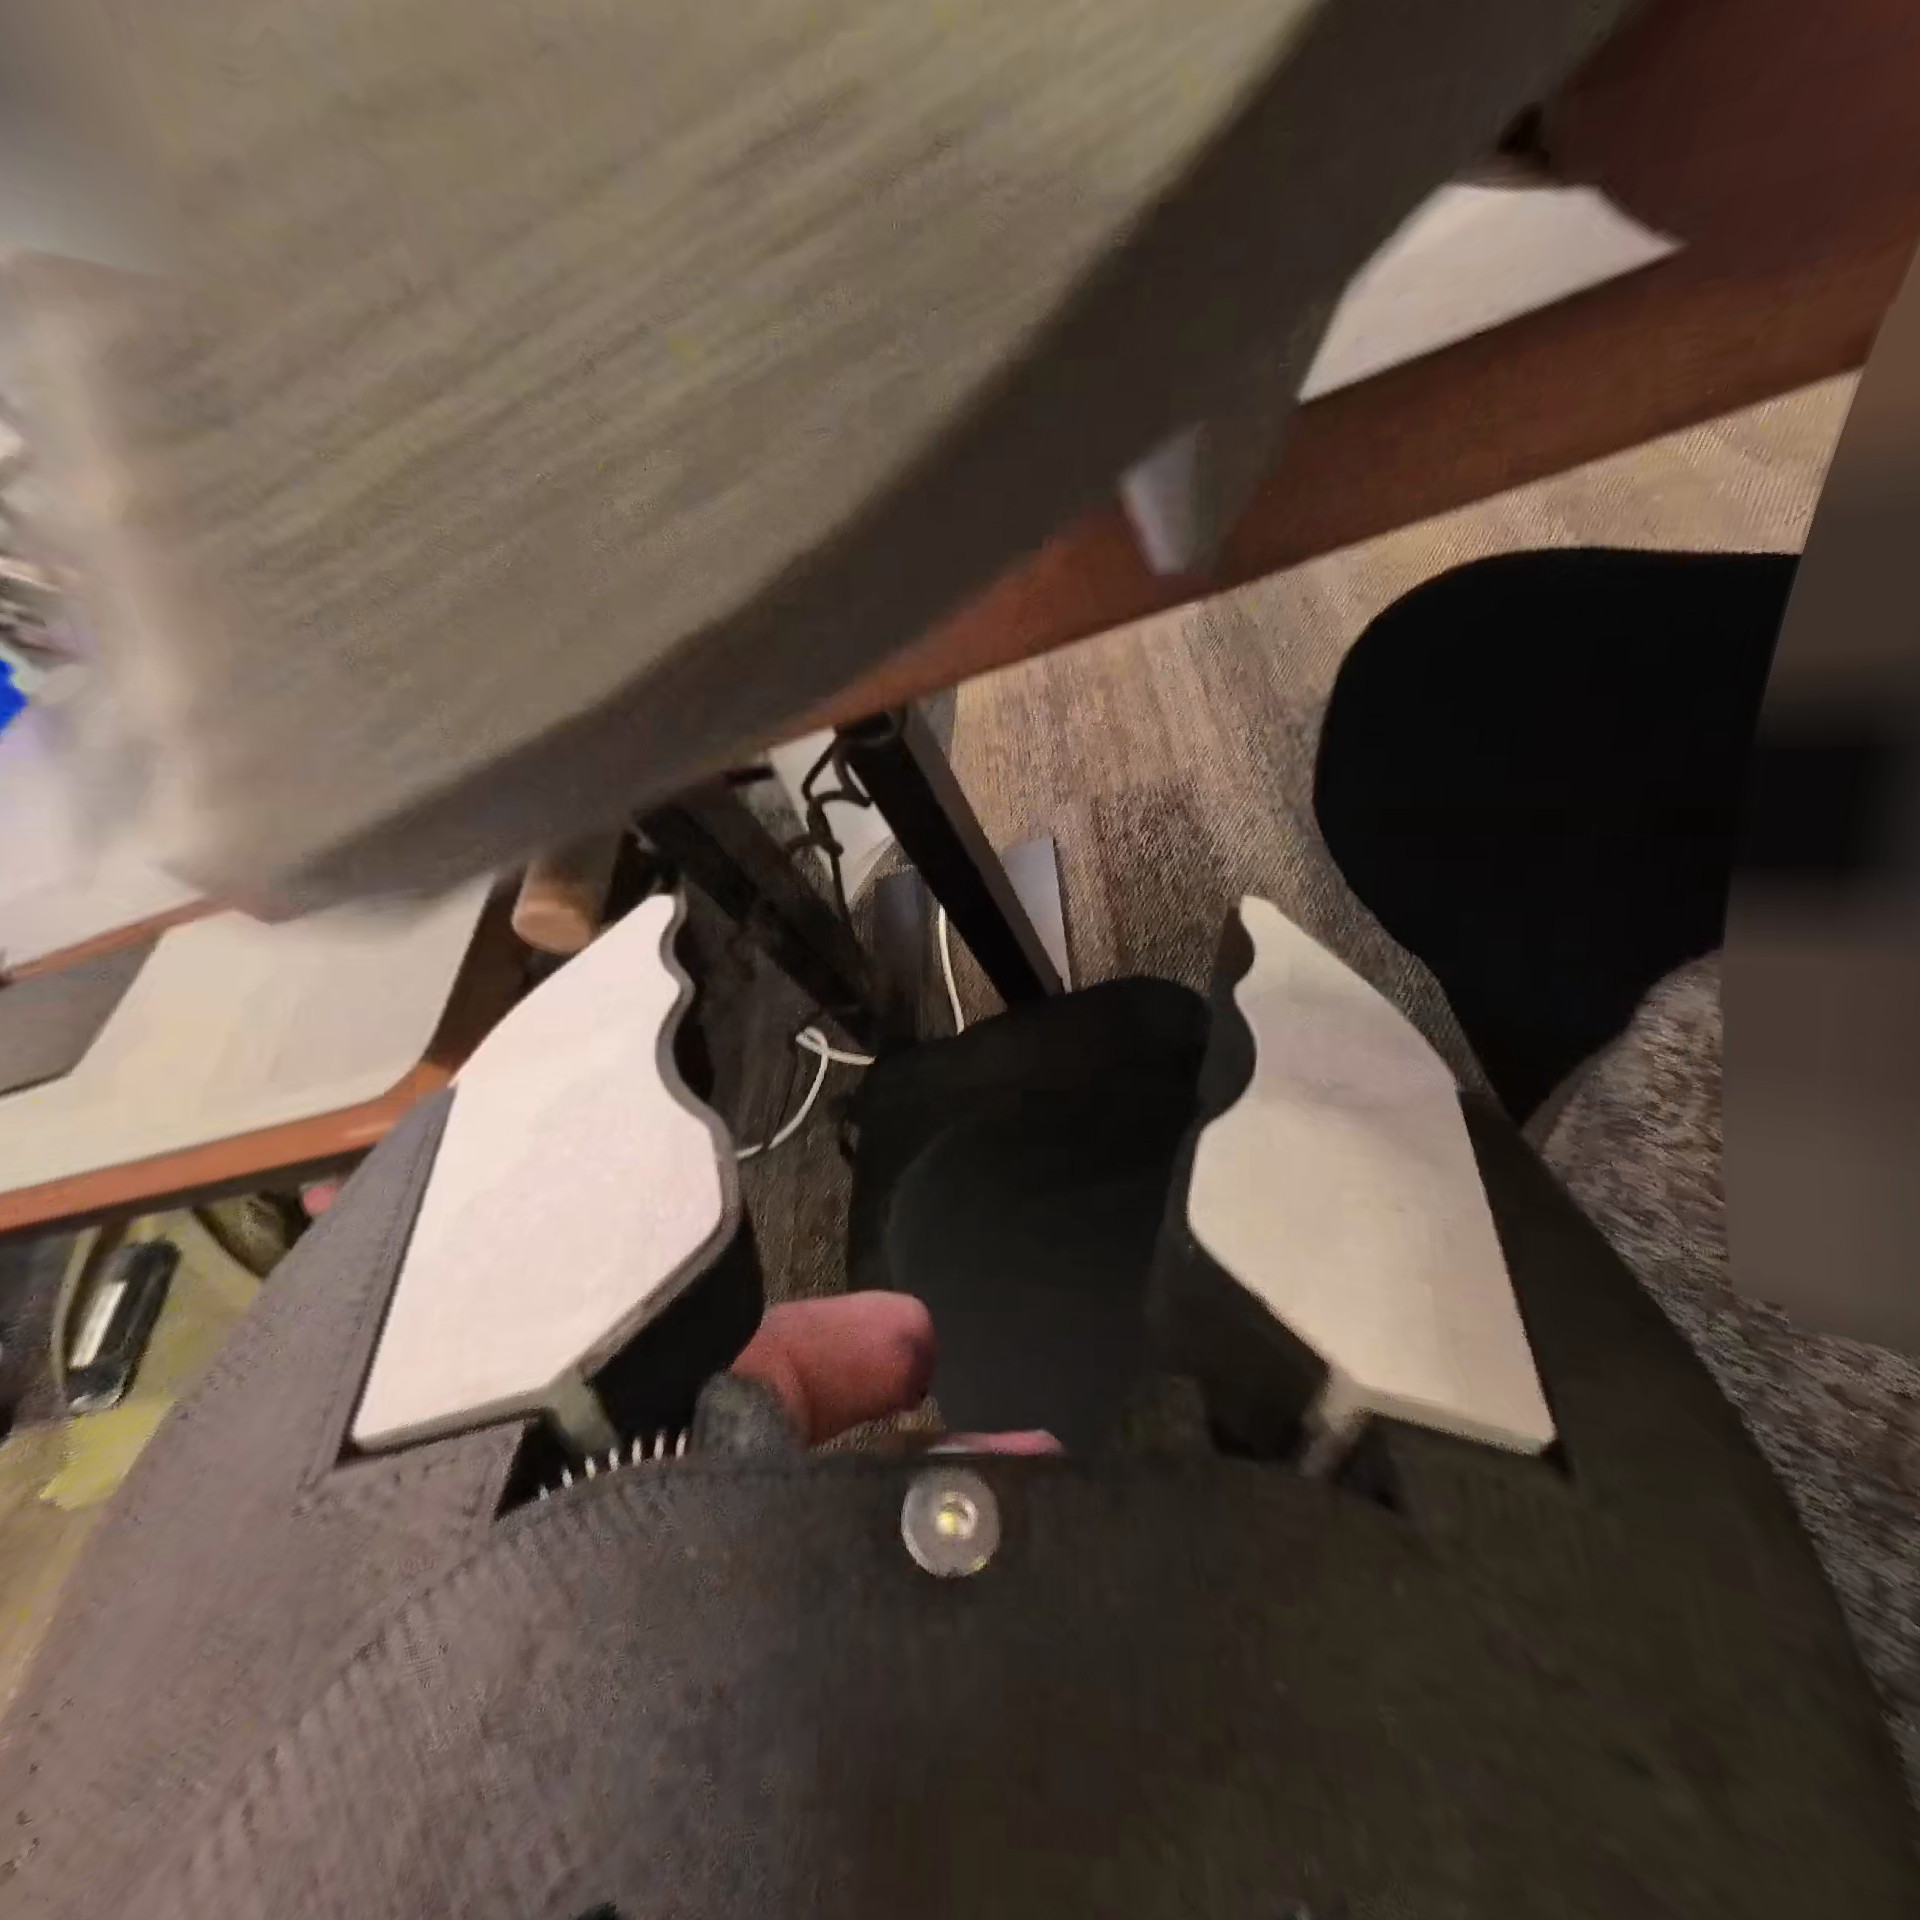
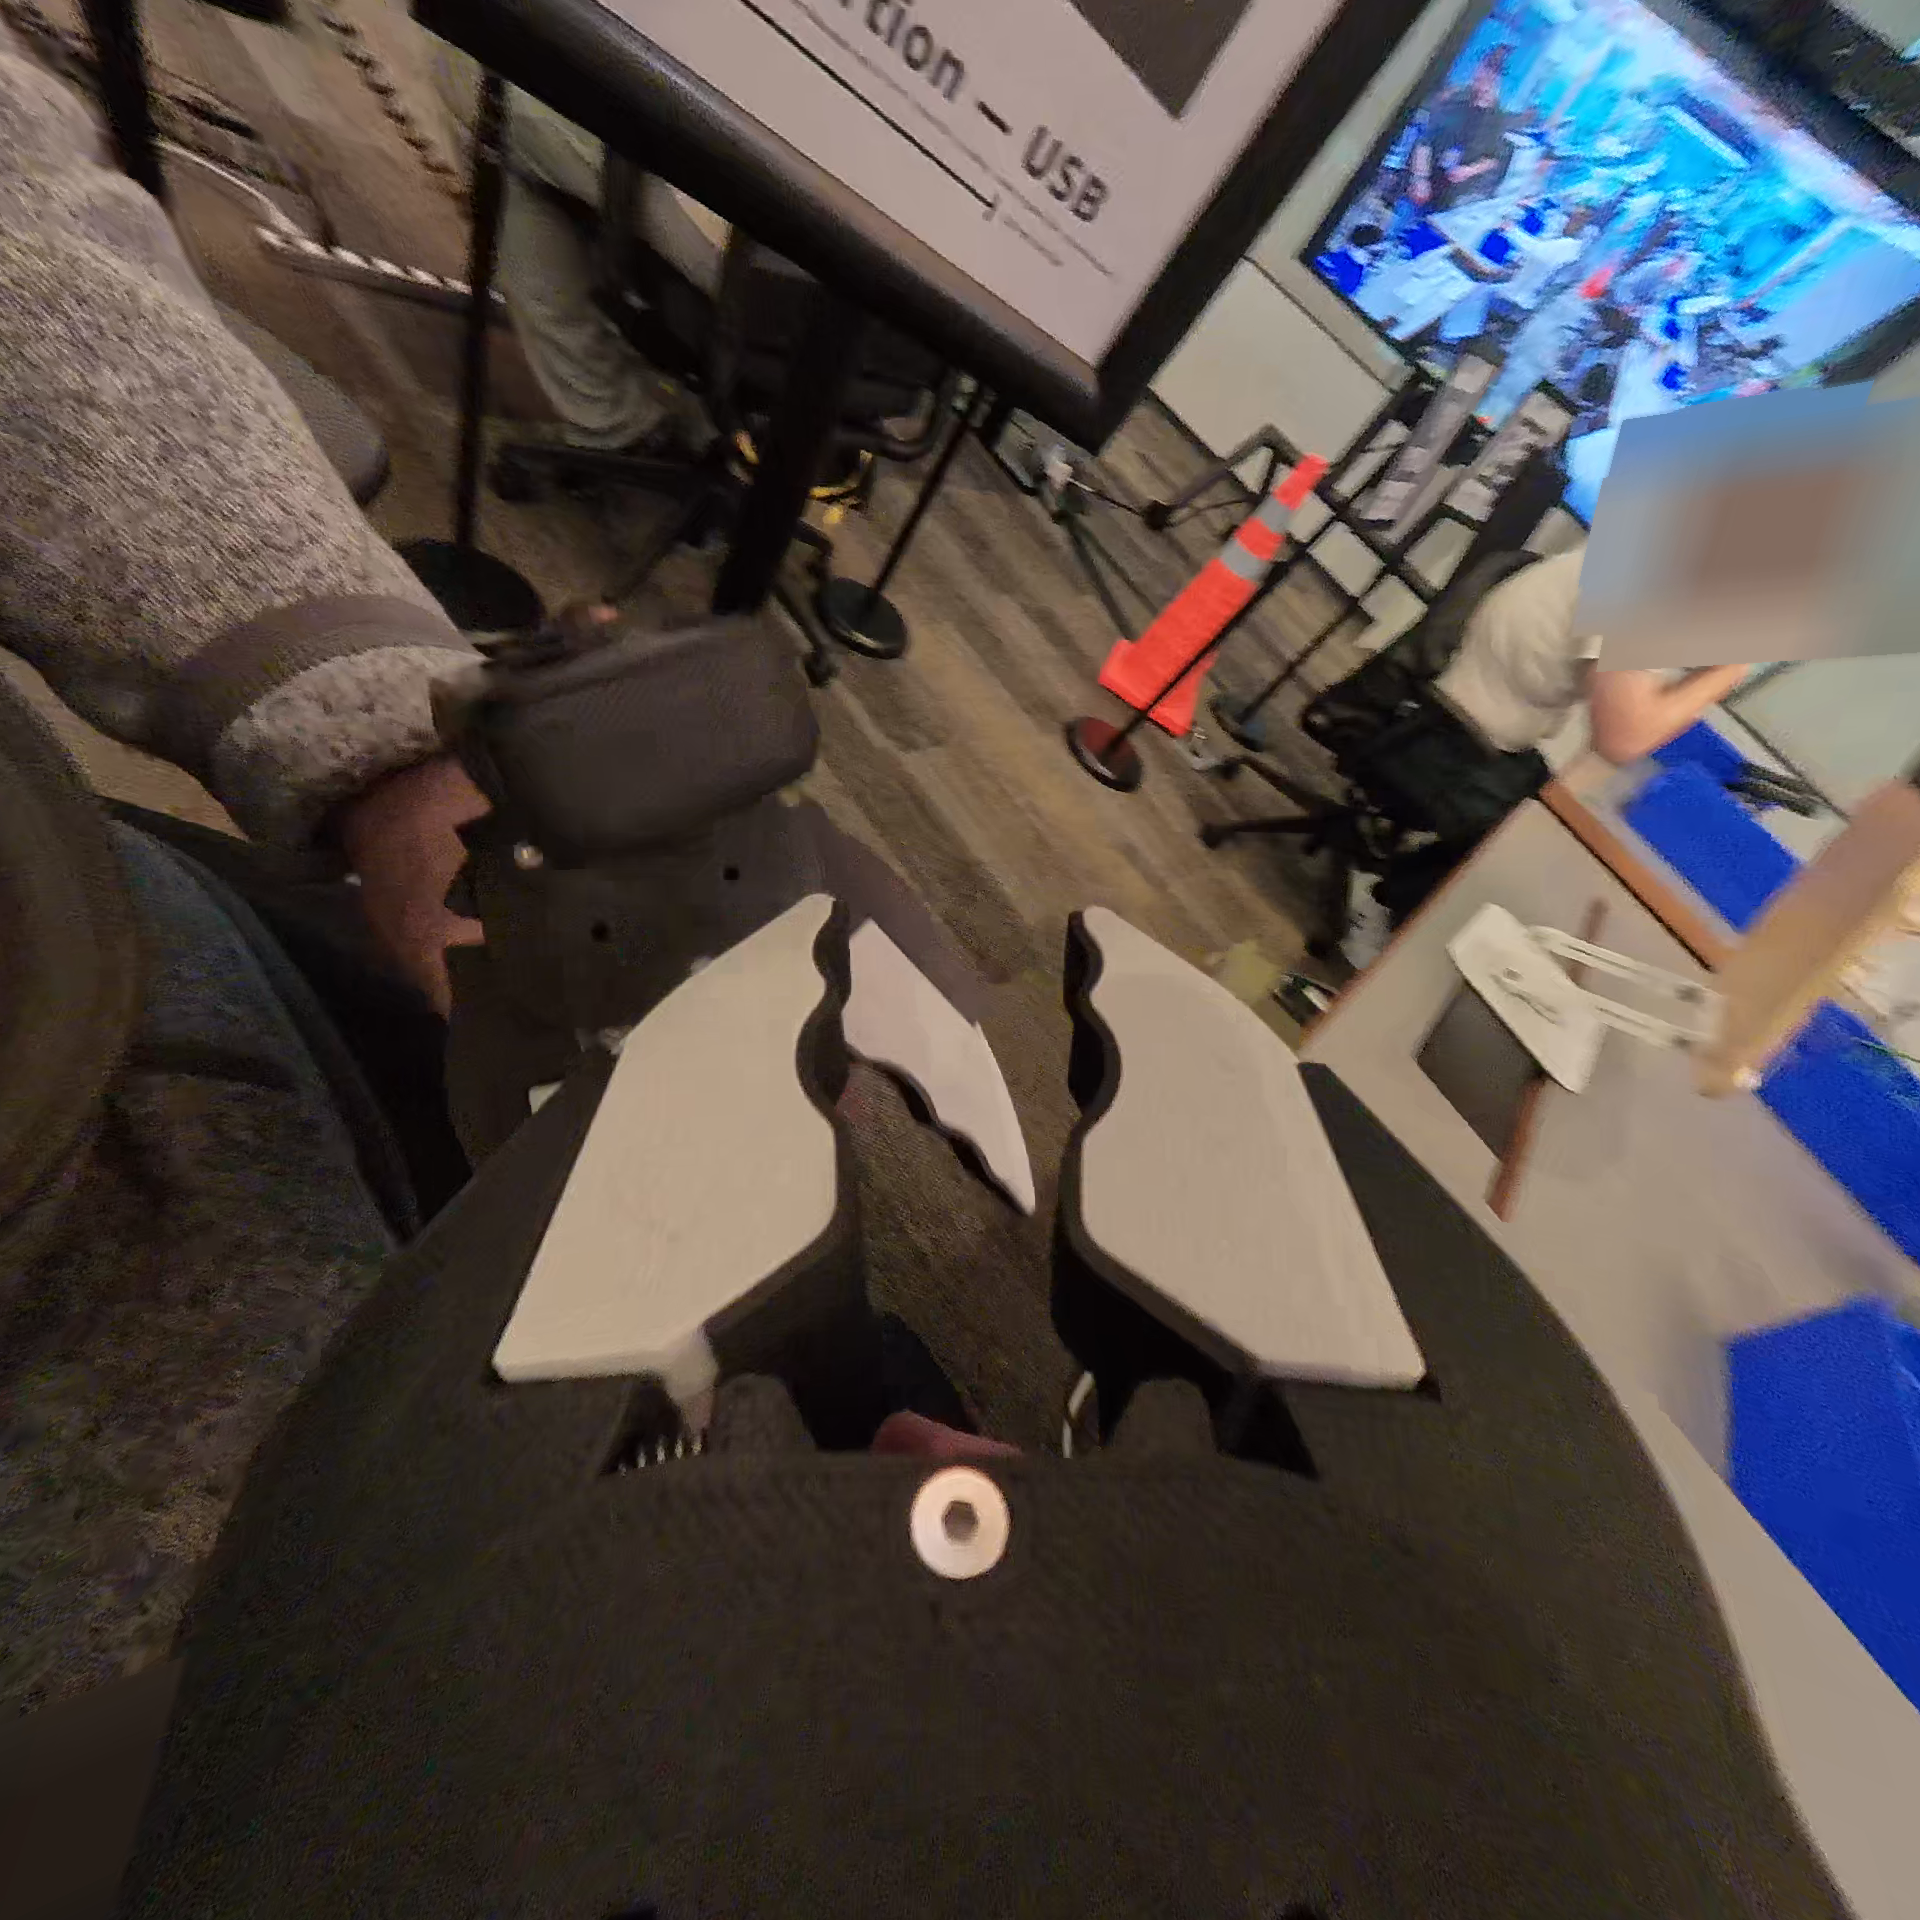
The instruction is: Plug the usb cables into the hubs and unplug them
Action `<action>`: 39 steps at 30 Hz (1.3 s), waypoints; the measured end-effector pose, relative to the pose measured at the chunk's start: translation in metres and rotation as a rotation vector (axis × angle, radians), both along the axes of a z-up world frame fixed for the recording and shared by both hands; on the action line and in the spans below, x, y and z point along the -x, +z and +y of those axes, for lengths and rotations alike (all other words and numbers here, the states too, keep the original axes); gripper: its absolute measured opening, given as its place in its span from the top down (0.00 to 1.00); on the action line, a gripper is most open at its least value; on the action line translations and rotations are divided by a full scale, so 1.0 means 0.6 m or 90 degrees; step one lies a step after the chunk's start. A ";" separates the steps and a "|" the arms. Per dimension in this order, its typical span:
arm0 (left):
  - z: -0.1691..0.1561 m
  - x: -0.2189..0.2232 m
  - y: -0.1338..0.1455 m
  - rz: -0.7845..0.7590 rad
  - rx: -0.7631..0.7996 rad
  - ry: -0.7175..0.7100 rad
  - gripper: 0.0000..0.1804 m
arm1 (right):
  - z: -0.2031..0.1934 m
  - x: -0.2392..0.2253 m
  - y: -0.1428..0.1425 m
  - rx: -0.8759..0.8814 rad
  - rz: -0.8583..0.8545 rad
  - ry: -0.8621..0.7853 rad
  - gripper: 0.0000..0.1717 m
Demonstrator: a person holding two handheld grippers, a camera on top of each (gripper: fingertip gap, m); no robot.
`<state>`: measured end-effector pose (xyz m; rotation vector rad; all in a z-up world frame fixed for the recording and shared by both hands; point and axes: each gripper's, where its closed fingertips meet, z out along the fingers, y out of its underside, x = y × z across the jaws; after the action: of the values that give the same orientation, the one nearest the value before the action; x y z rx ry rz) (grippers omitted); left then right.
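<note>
A grey carpeted floor [image 2: 987,748] fills the middle of the right wrist view, and the same carpet shows past the fingers in the left wrist view. In the left wrist view, a grey-topped table with a red-brown wooden edge [image 1: 1507,416] tilts across the upper half, badly blurred. In the right wrist view, a dark-framed white sign board [image 2: 935,177] leans over the far left and a large bright screen [image 2: 1621,177] hangs at the far right; below the screen a person in a pale shirt [image 2: 1507,644] sits on a black office chair [image 2: 1423,769]. At the right edge, a grey table with blue patches [image 2: 1621,1195] carries a flat white item [image 2: 1527,997]; whether that is a hub cannot be told. No USB cable or hub can be made out with certainty in either view. An orange traffic cone [image 2: 1216,592] stands on the far carpet. At the near left a grey knitted sleeve [image 2: 208,540] ends in a hand on the left gripper [image 2: 665,790], whose white finger [image 2: 935,1049] shows between the right gripper's fingers. The left gripper [image 1: 961,935] has its jaws wide apart, with only floor, a dark shape and a thin white cord [image 1: 810,1081] beyond them. The right gripper [image 2: 951,925] has its jaws partly apart, clamped on nothing.
</note>
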<state>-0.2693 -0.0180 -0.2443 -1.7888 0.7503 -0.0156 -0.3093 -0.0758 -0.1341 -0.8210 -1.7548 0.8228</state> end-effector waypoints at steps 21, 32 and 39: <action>0.089 -0.320 0.218 -0.046 -0.211 -0.261 0.57 | 0.136 -0.570 0.043 -0.107 0.053 -0.496 0.76; 0.128 -0.533 0.173 0.060 -0.205 -0.396 0.61 | 0.170 -0.974 0.105 -0.268 0.033 -0.951 0.74; 0.148 -0.543 0.144 0.157 -0.257 -0.363 0.65 | 0.188 -1.087 0.052 -0.125 -0.023 -1.073 0.71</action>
<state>0.0567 0.0708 -0.1582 -1.1636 1.3221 -0.0202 0.3431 0.0372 -0.1028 -1.6840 -0.6126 -0.4946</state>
